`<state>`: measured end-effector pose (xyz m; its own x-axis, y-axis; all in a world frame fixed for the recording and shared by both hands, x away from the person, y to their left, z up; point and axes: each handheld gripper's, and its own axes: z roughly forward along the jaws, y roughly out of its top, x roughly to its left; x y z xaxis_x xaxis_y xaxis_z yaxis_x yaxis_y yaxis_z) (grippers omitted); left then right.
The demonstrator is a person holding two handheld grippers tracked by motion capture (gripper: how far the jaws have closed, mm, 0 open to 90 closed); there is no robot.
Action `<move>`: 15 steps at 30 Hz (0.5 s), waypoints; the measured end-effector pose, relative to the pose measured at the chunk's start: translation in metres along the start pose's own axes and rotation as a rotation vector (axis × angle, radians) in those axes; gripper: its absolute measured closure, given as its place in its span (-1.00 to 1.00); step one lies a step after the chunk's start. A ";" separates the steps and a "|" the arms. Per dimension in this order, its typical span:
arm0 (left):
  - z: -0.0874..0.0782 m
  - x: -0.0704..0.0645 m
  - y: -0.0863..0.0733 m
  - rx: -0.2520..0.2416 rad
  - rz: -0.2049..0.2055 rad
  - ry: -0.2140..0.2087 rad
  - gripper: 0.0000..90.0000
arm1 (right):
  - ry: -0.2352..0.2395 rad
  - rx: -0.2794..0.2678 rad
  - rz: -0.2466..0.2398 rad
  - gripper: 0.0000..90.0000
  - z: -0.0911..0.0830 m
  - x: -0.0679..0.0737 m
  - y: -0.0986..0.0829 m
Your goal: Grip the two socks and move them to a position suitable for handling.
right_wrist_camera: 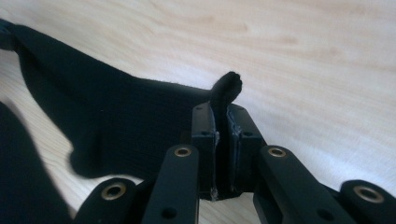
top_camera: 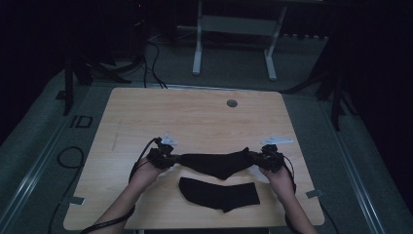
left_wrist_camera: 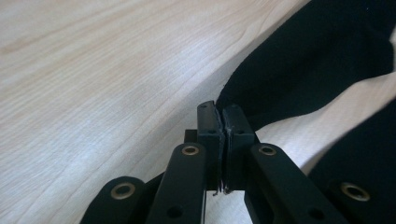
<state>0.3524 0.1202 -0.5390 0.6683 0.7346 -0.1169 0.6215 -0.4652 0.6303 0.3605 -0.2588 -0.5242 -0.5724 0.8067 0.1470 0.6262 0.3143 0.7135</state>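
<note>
A black sock [top_camera: 214,164] hangs stretched between my two grippers above the wooden table [top_camera: 195,117]. My left gripper [top_camera: 171,159] is shut on its left end, and my right gripper [top_camera: 253,157] is shut on its right end. In the left gripper view the jaws pinch the edge of the black sock [left_wrist_camera: 299,65] at the left gripper [left_wrist_camera: 222,112]. In the right gripper view a tuft of the black sock [right_wrist_camera: 116,121] sticks up between the jaws of the right gripper [right_wrist_camera: 223,114]. A second black sock [top_camera: 219,194] lies flat on the table nearer the front edge.
A round grommet hole [top_camera: 232,103] sits near the table's far edge. Behind the table stands a white desk frame [top_camera: 234,29], and cables [top_camera: 151,58] trail on the grey floor. A cable loop [top_camera: 70,157] lies left of the table.
</note>
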 end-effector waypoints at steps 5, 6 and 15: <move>0.011 0.001 0.000 0.009 0.002 -0.014 0.91 | -0.012 0.039 0.012 0.80 0.009 -0.004 -0.011; 0.012 0.001 0.000 0.012 0.002 -0.011 0.86 | -0.019 0.040 0.009 0.75 0.009 -0.006 -0.012; -0.002 0.003 0.001 -0.063 -0.015 0.020 0.21 | -0.060 0.027 0.020 0.25 -0.002 -0.017 -0.011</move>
<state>0.3541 0.1229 -0.5378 0.6502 0.7515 -0.1117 0.6041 -0.4222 0.6759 0.3622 -0.2768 -0.5331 -0.5272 0.8414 0.1188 0.6519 0.3108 0.6917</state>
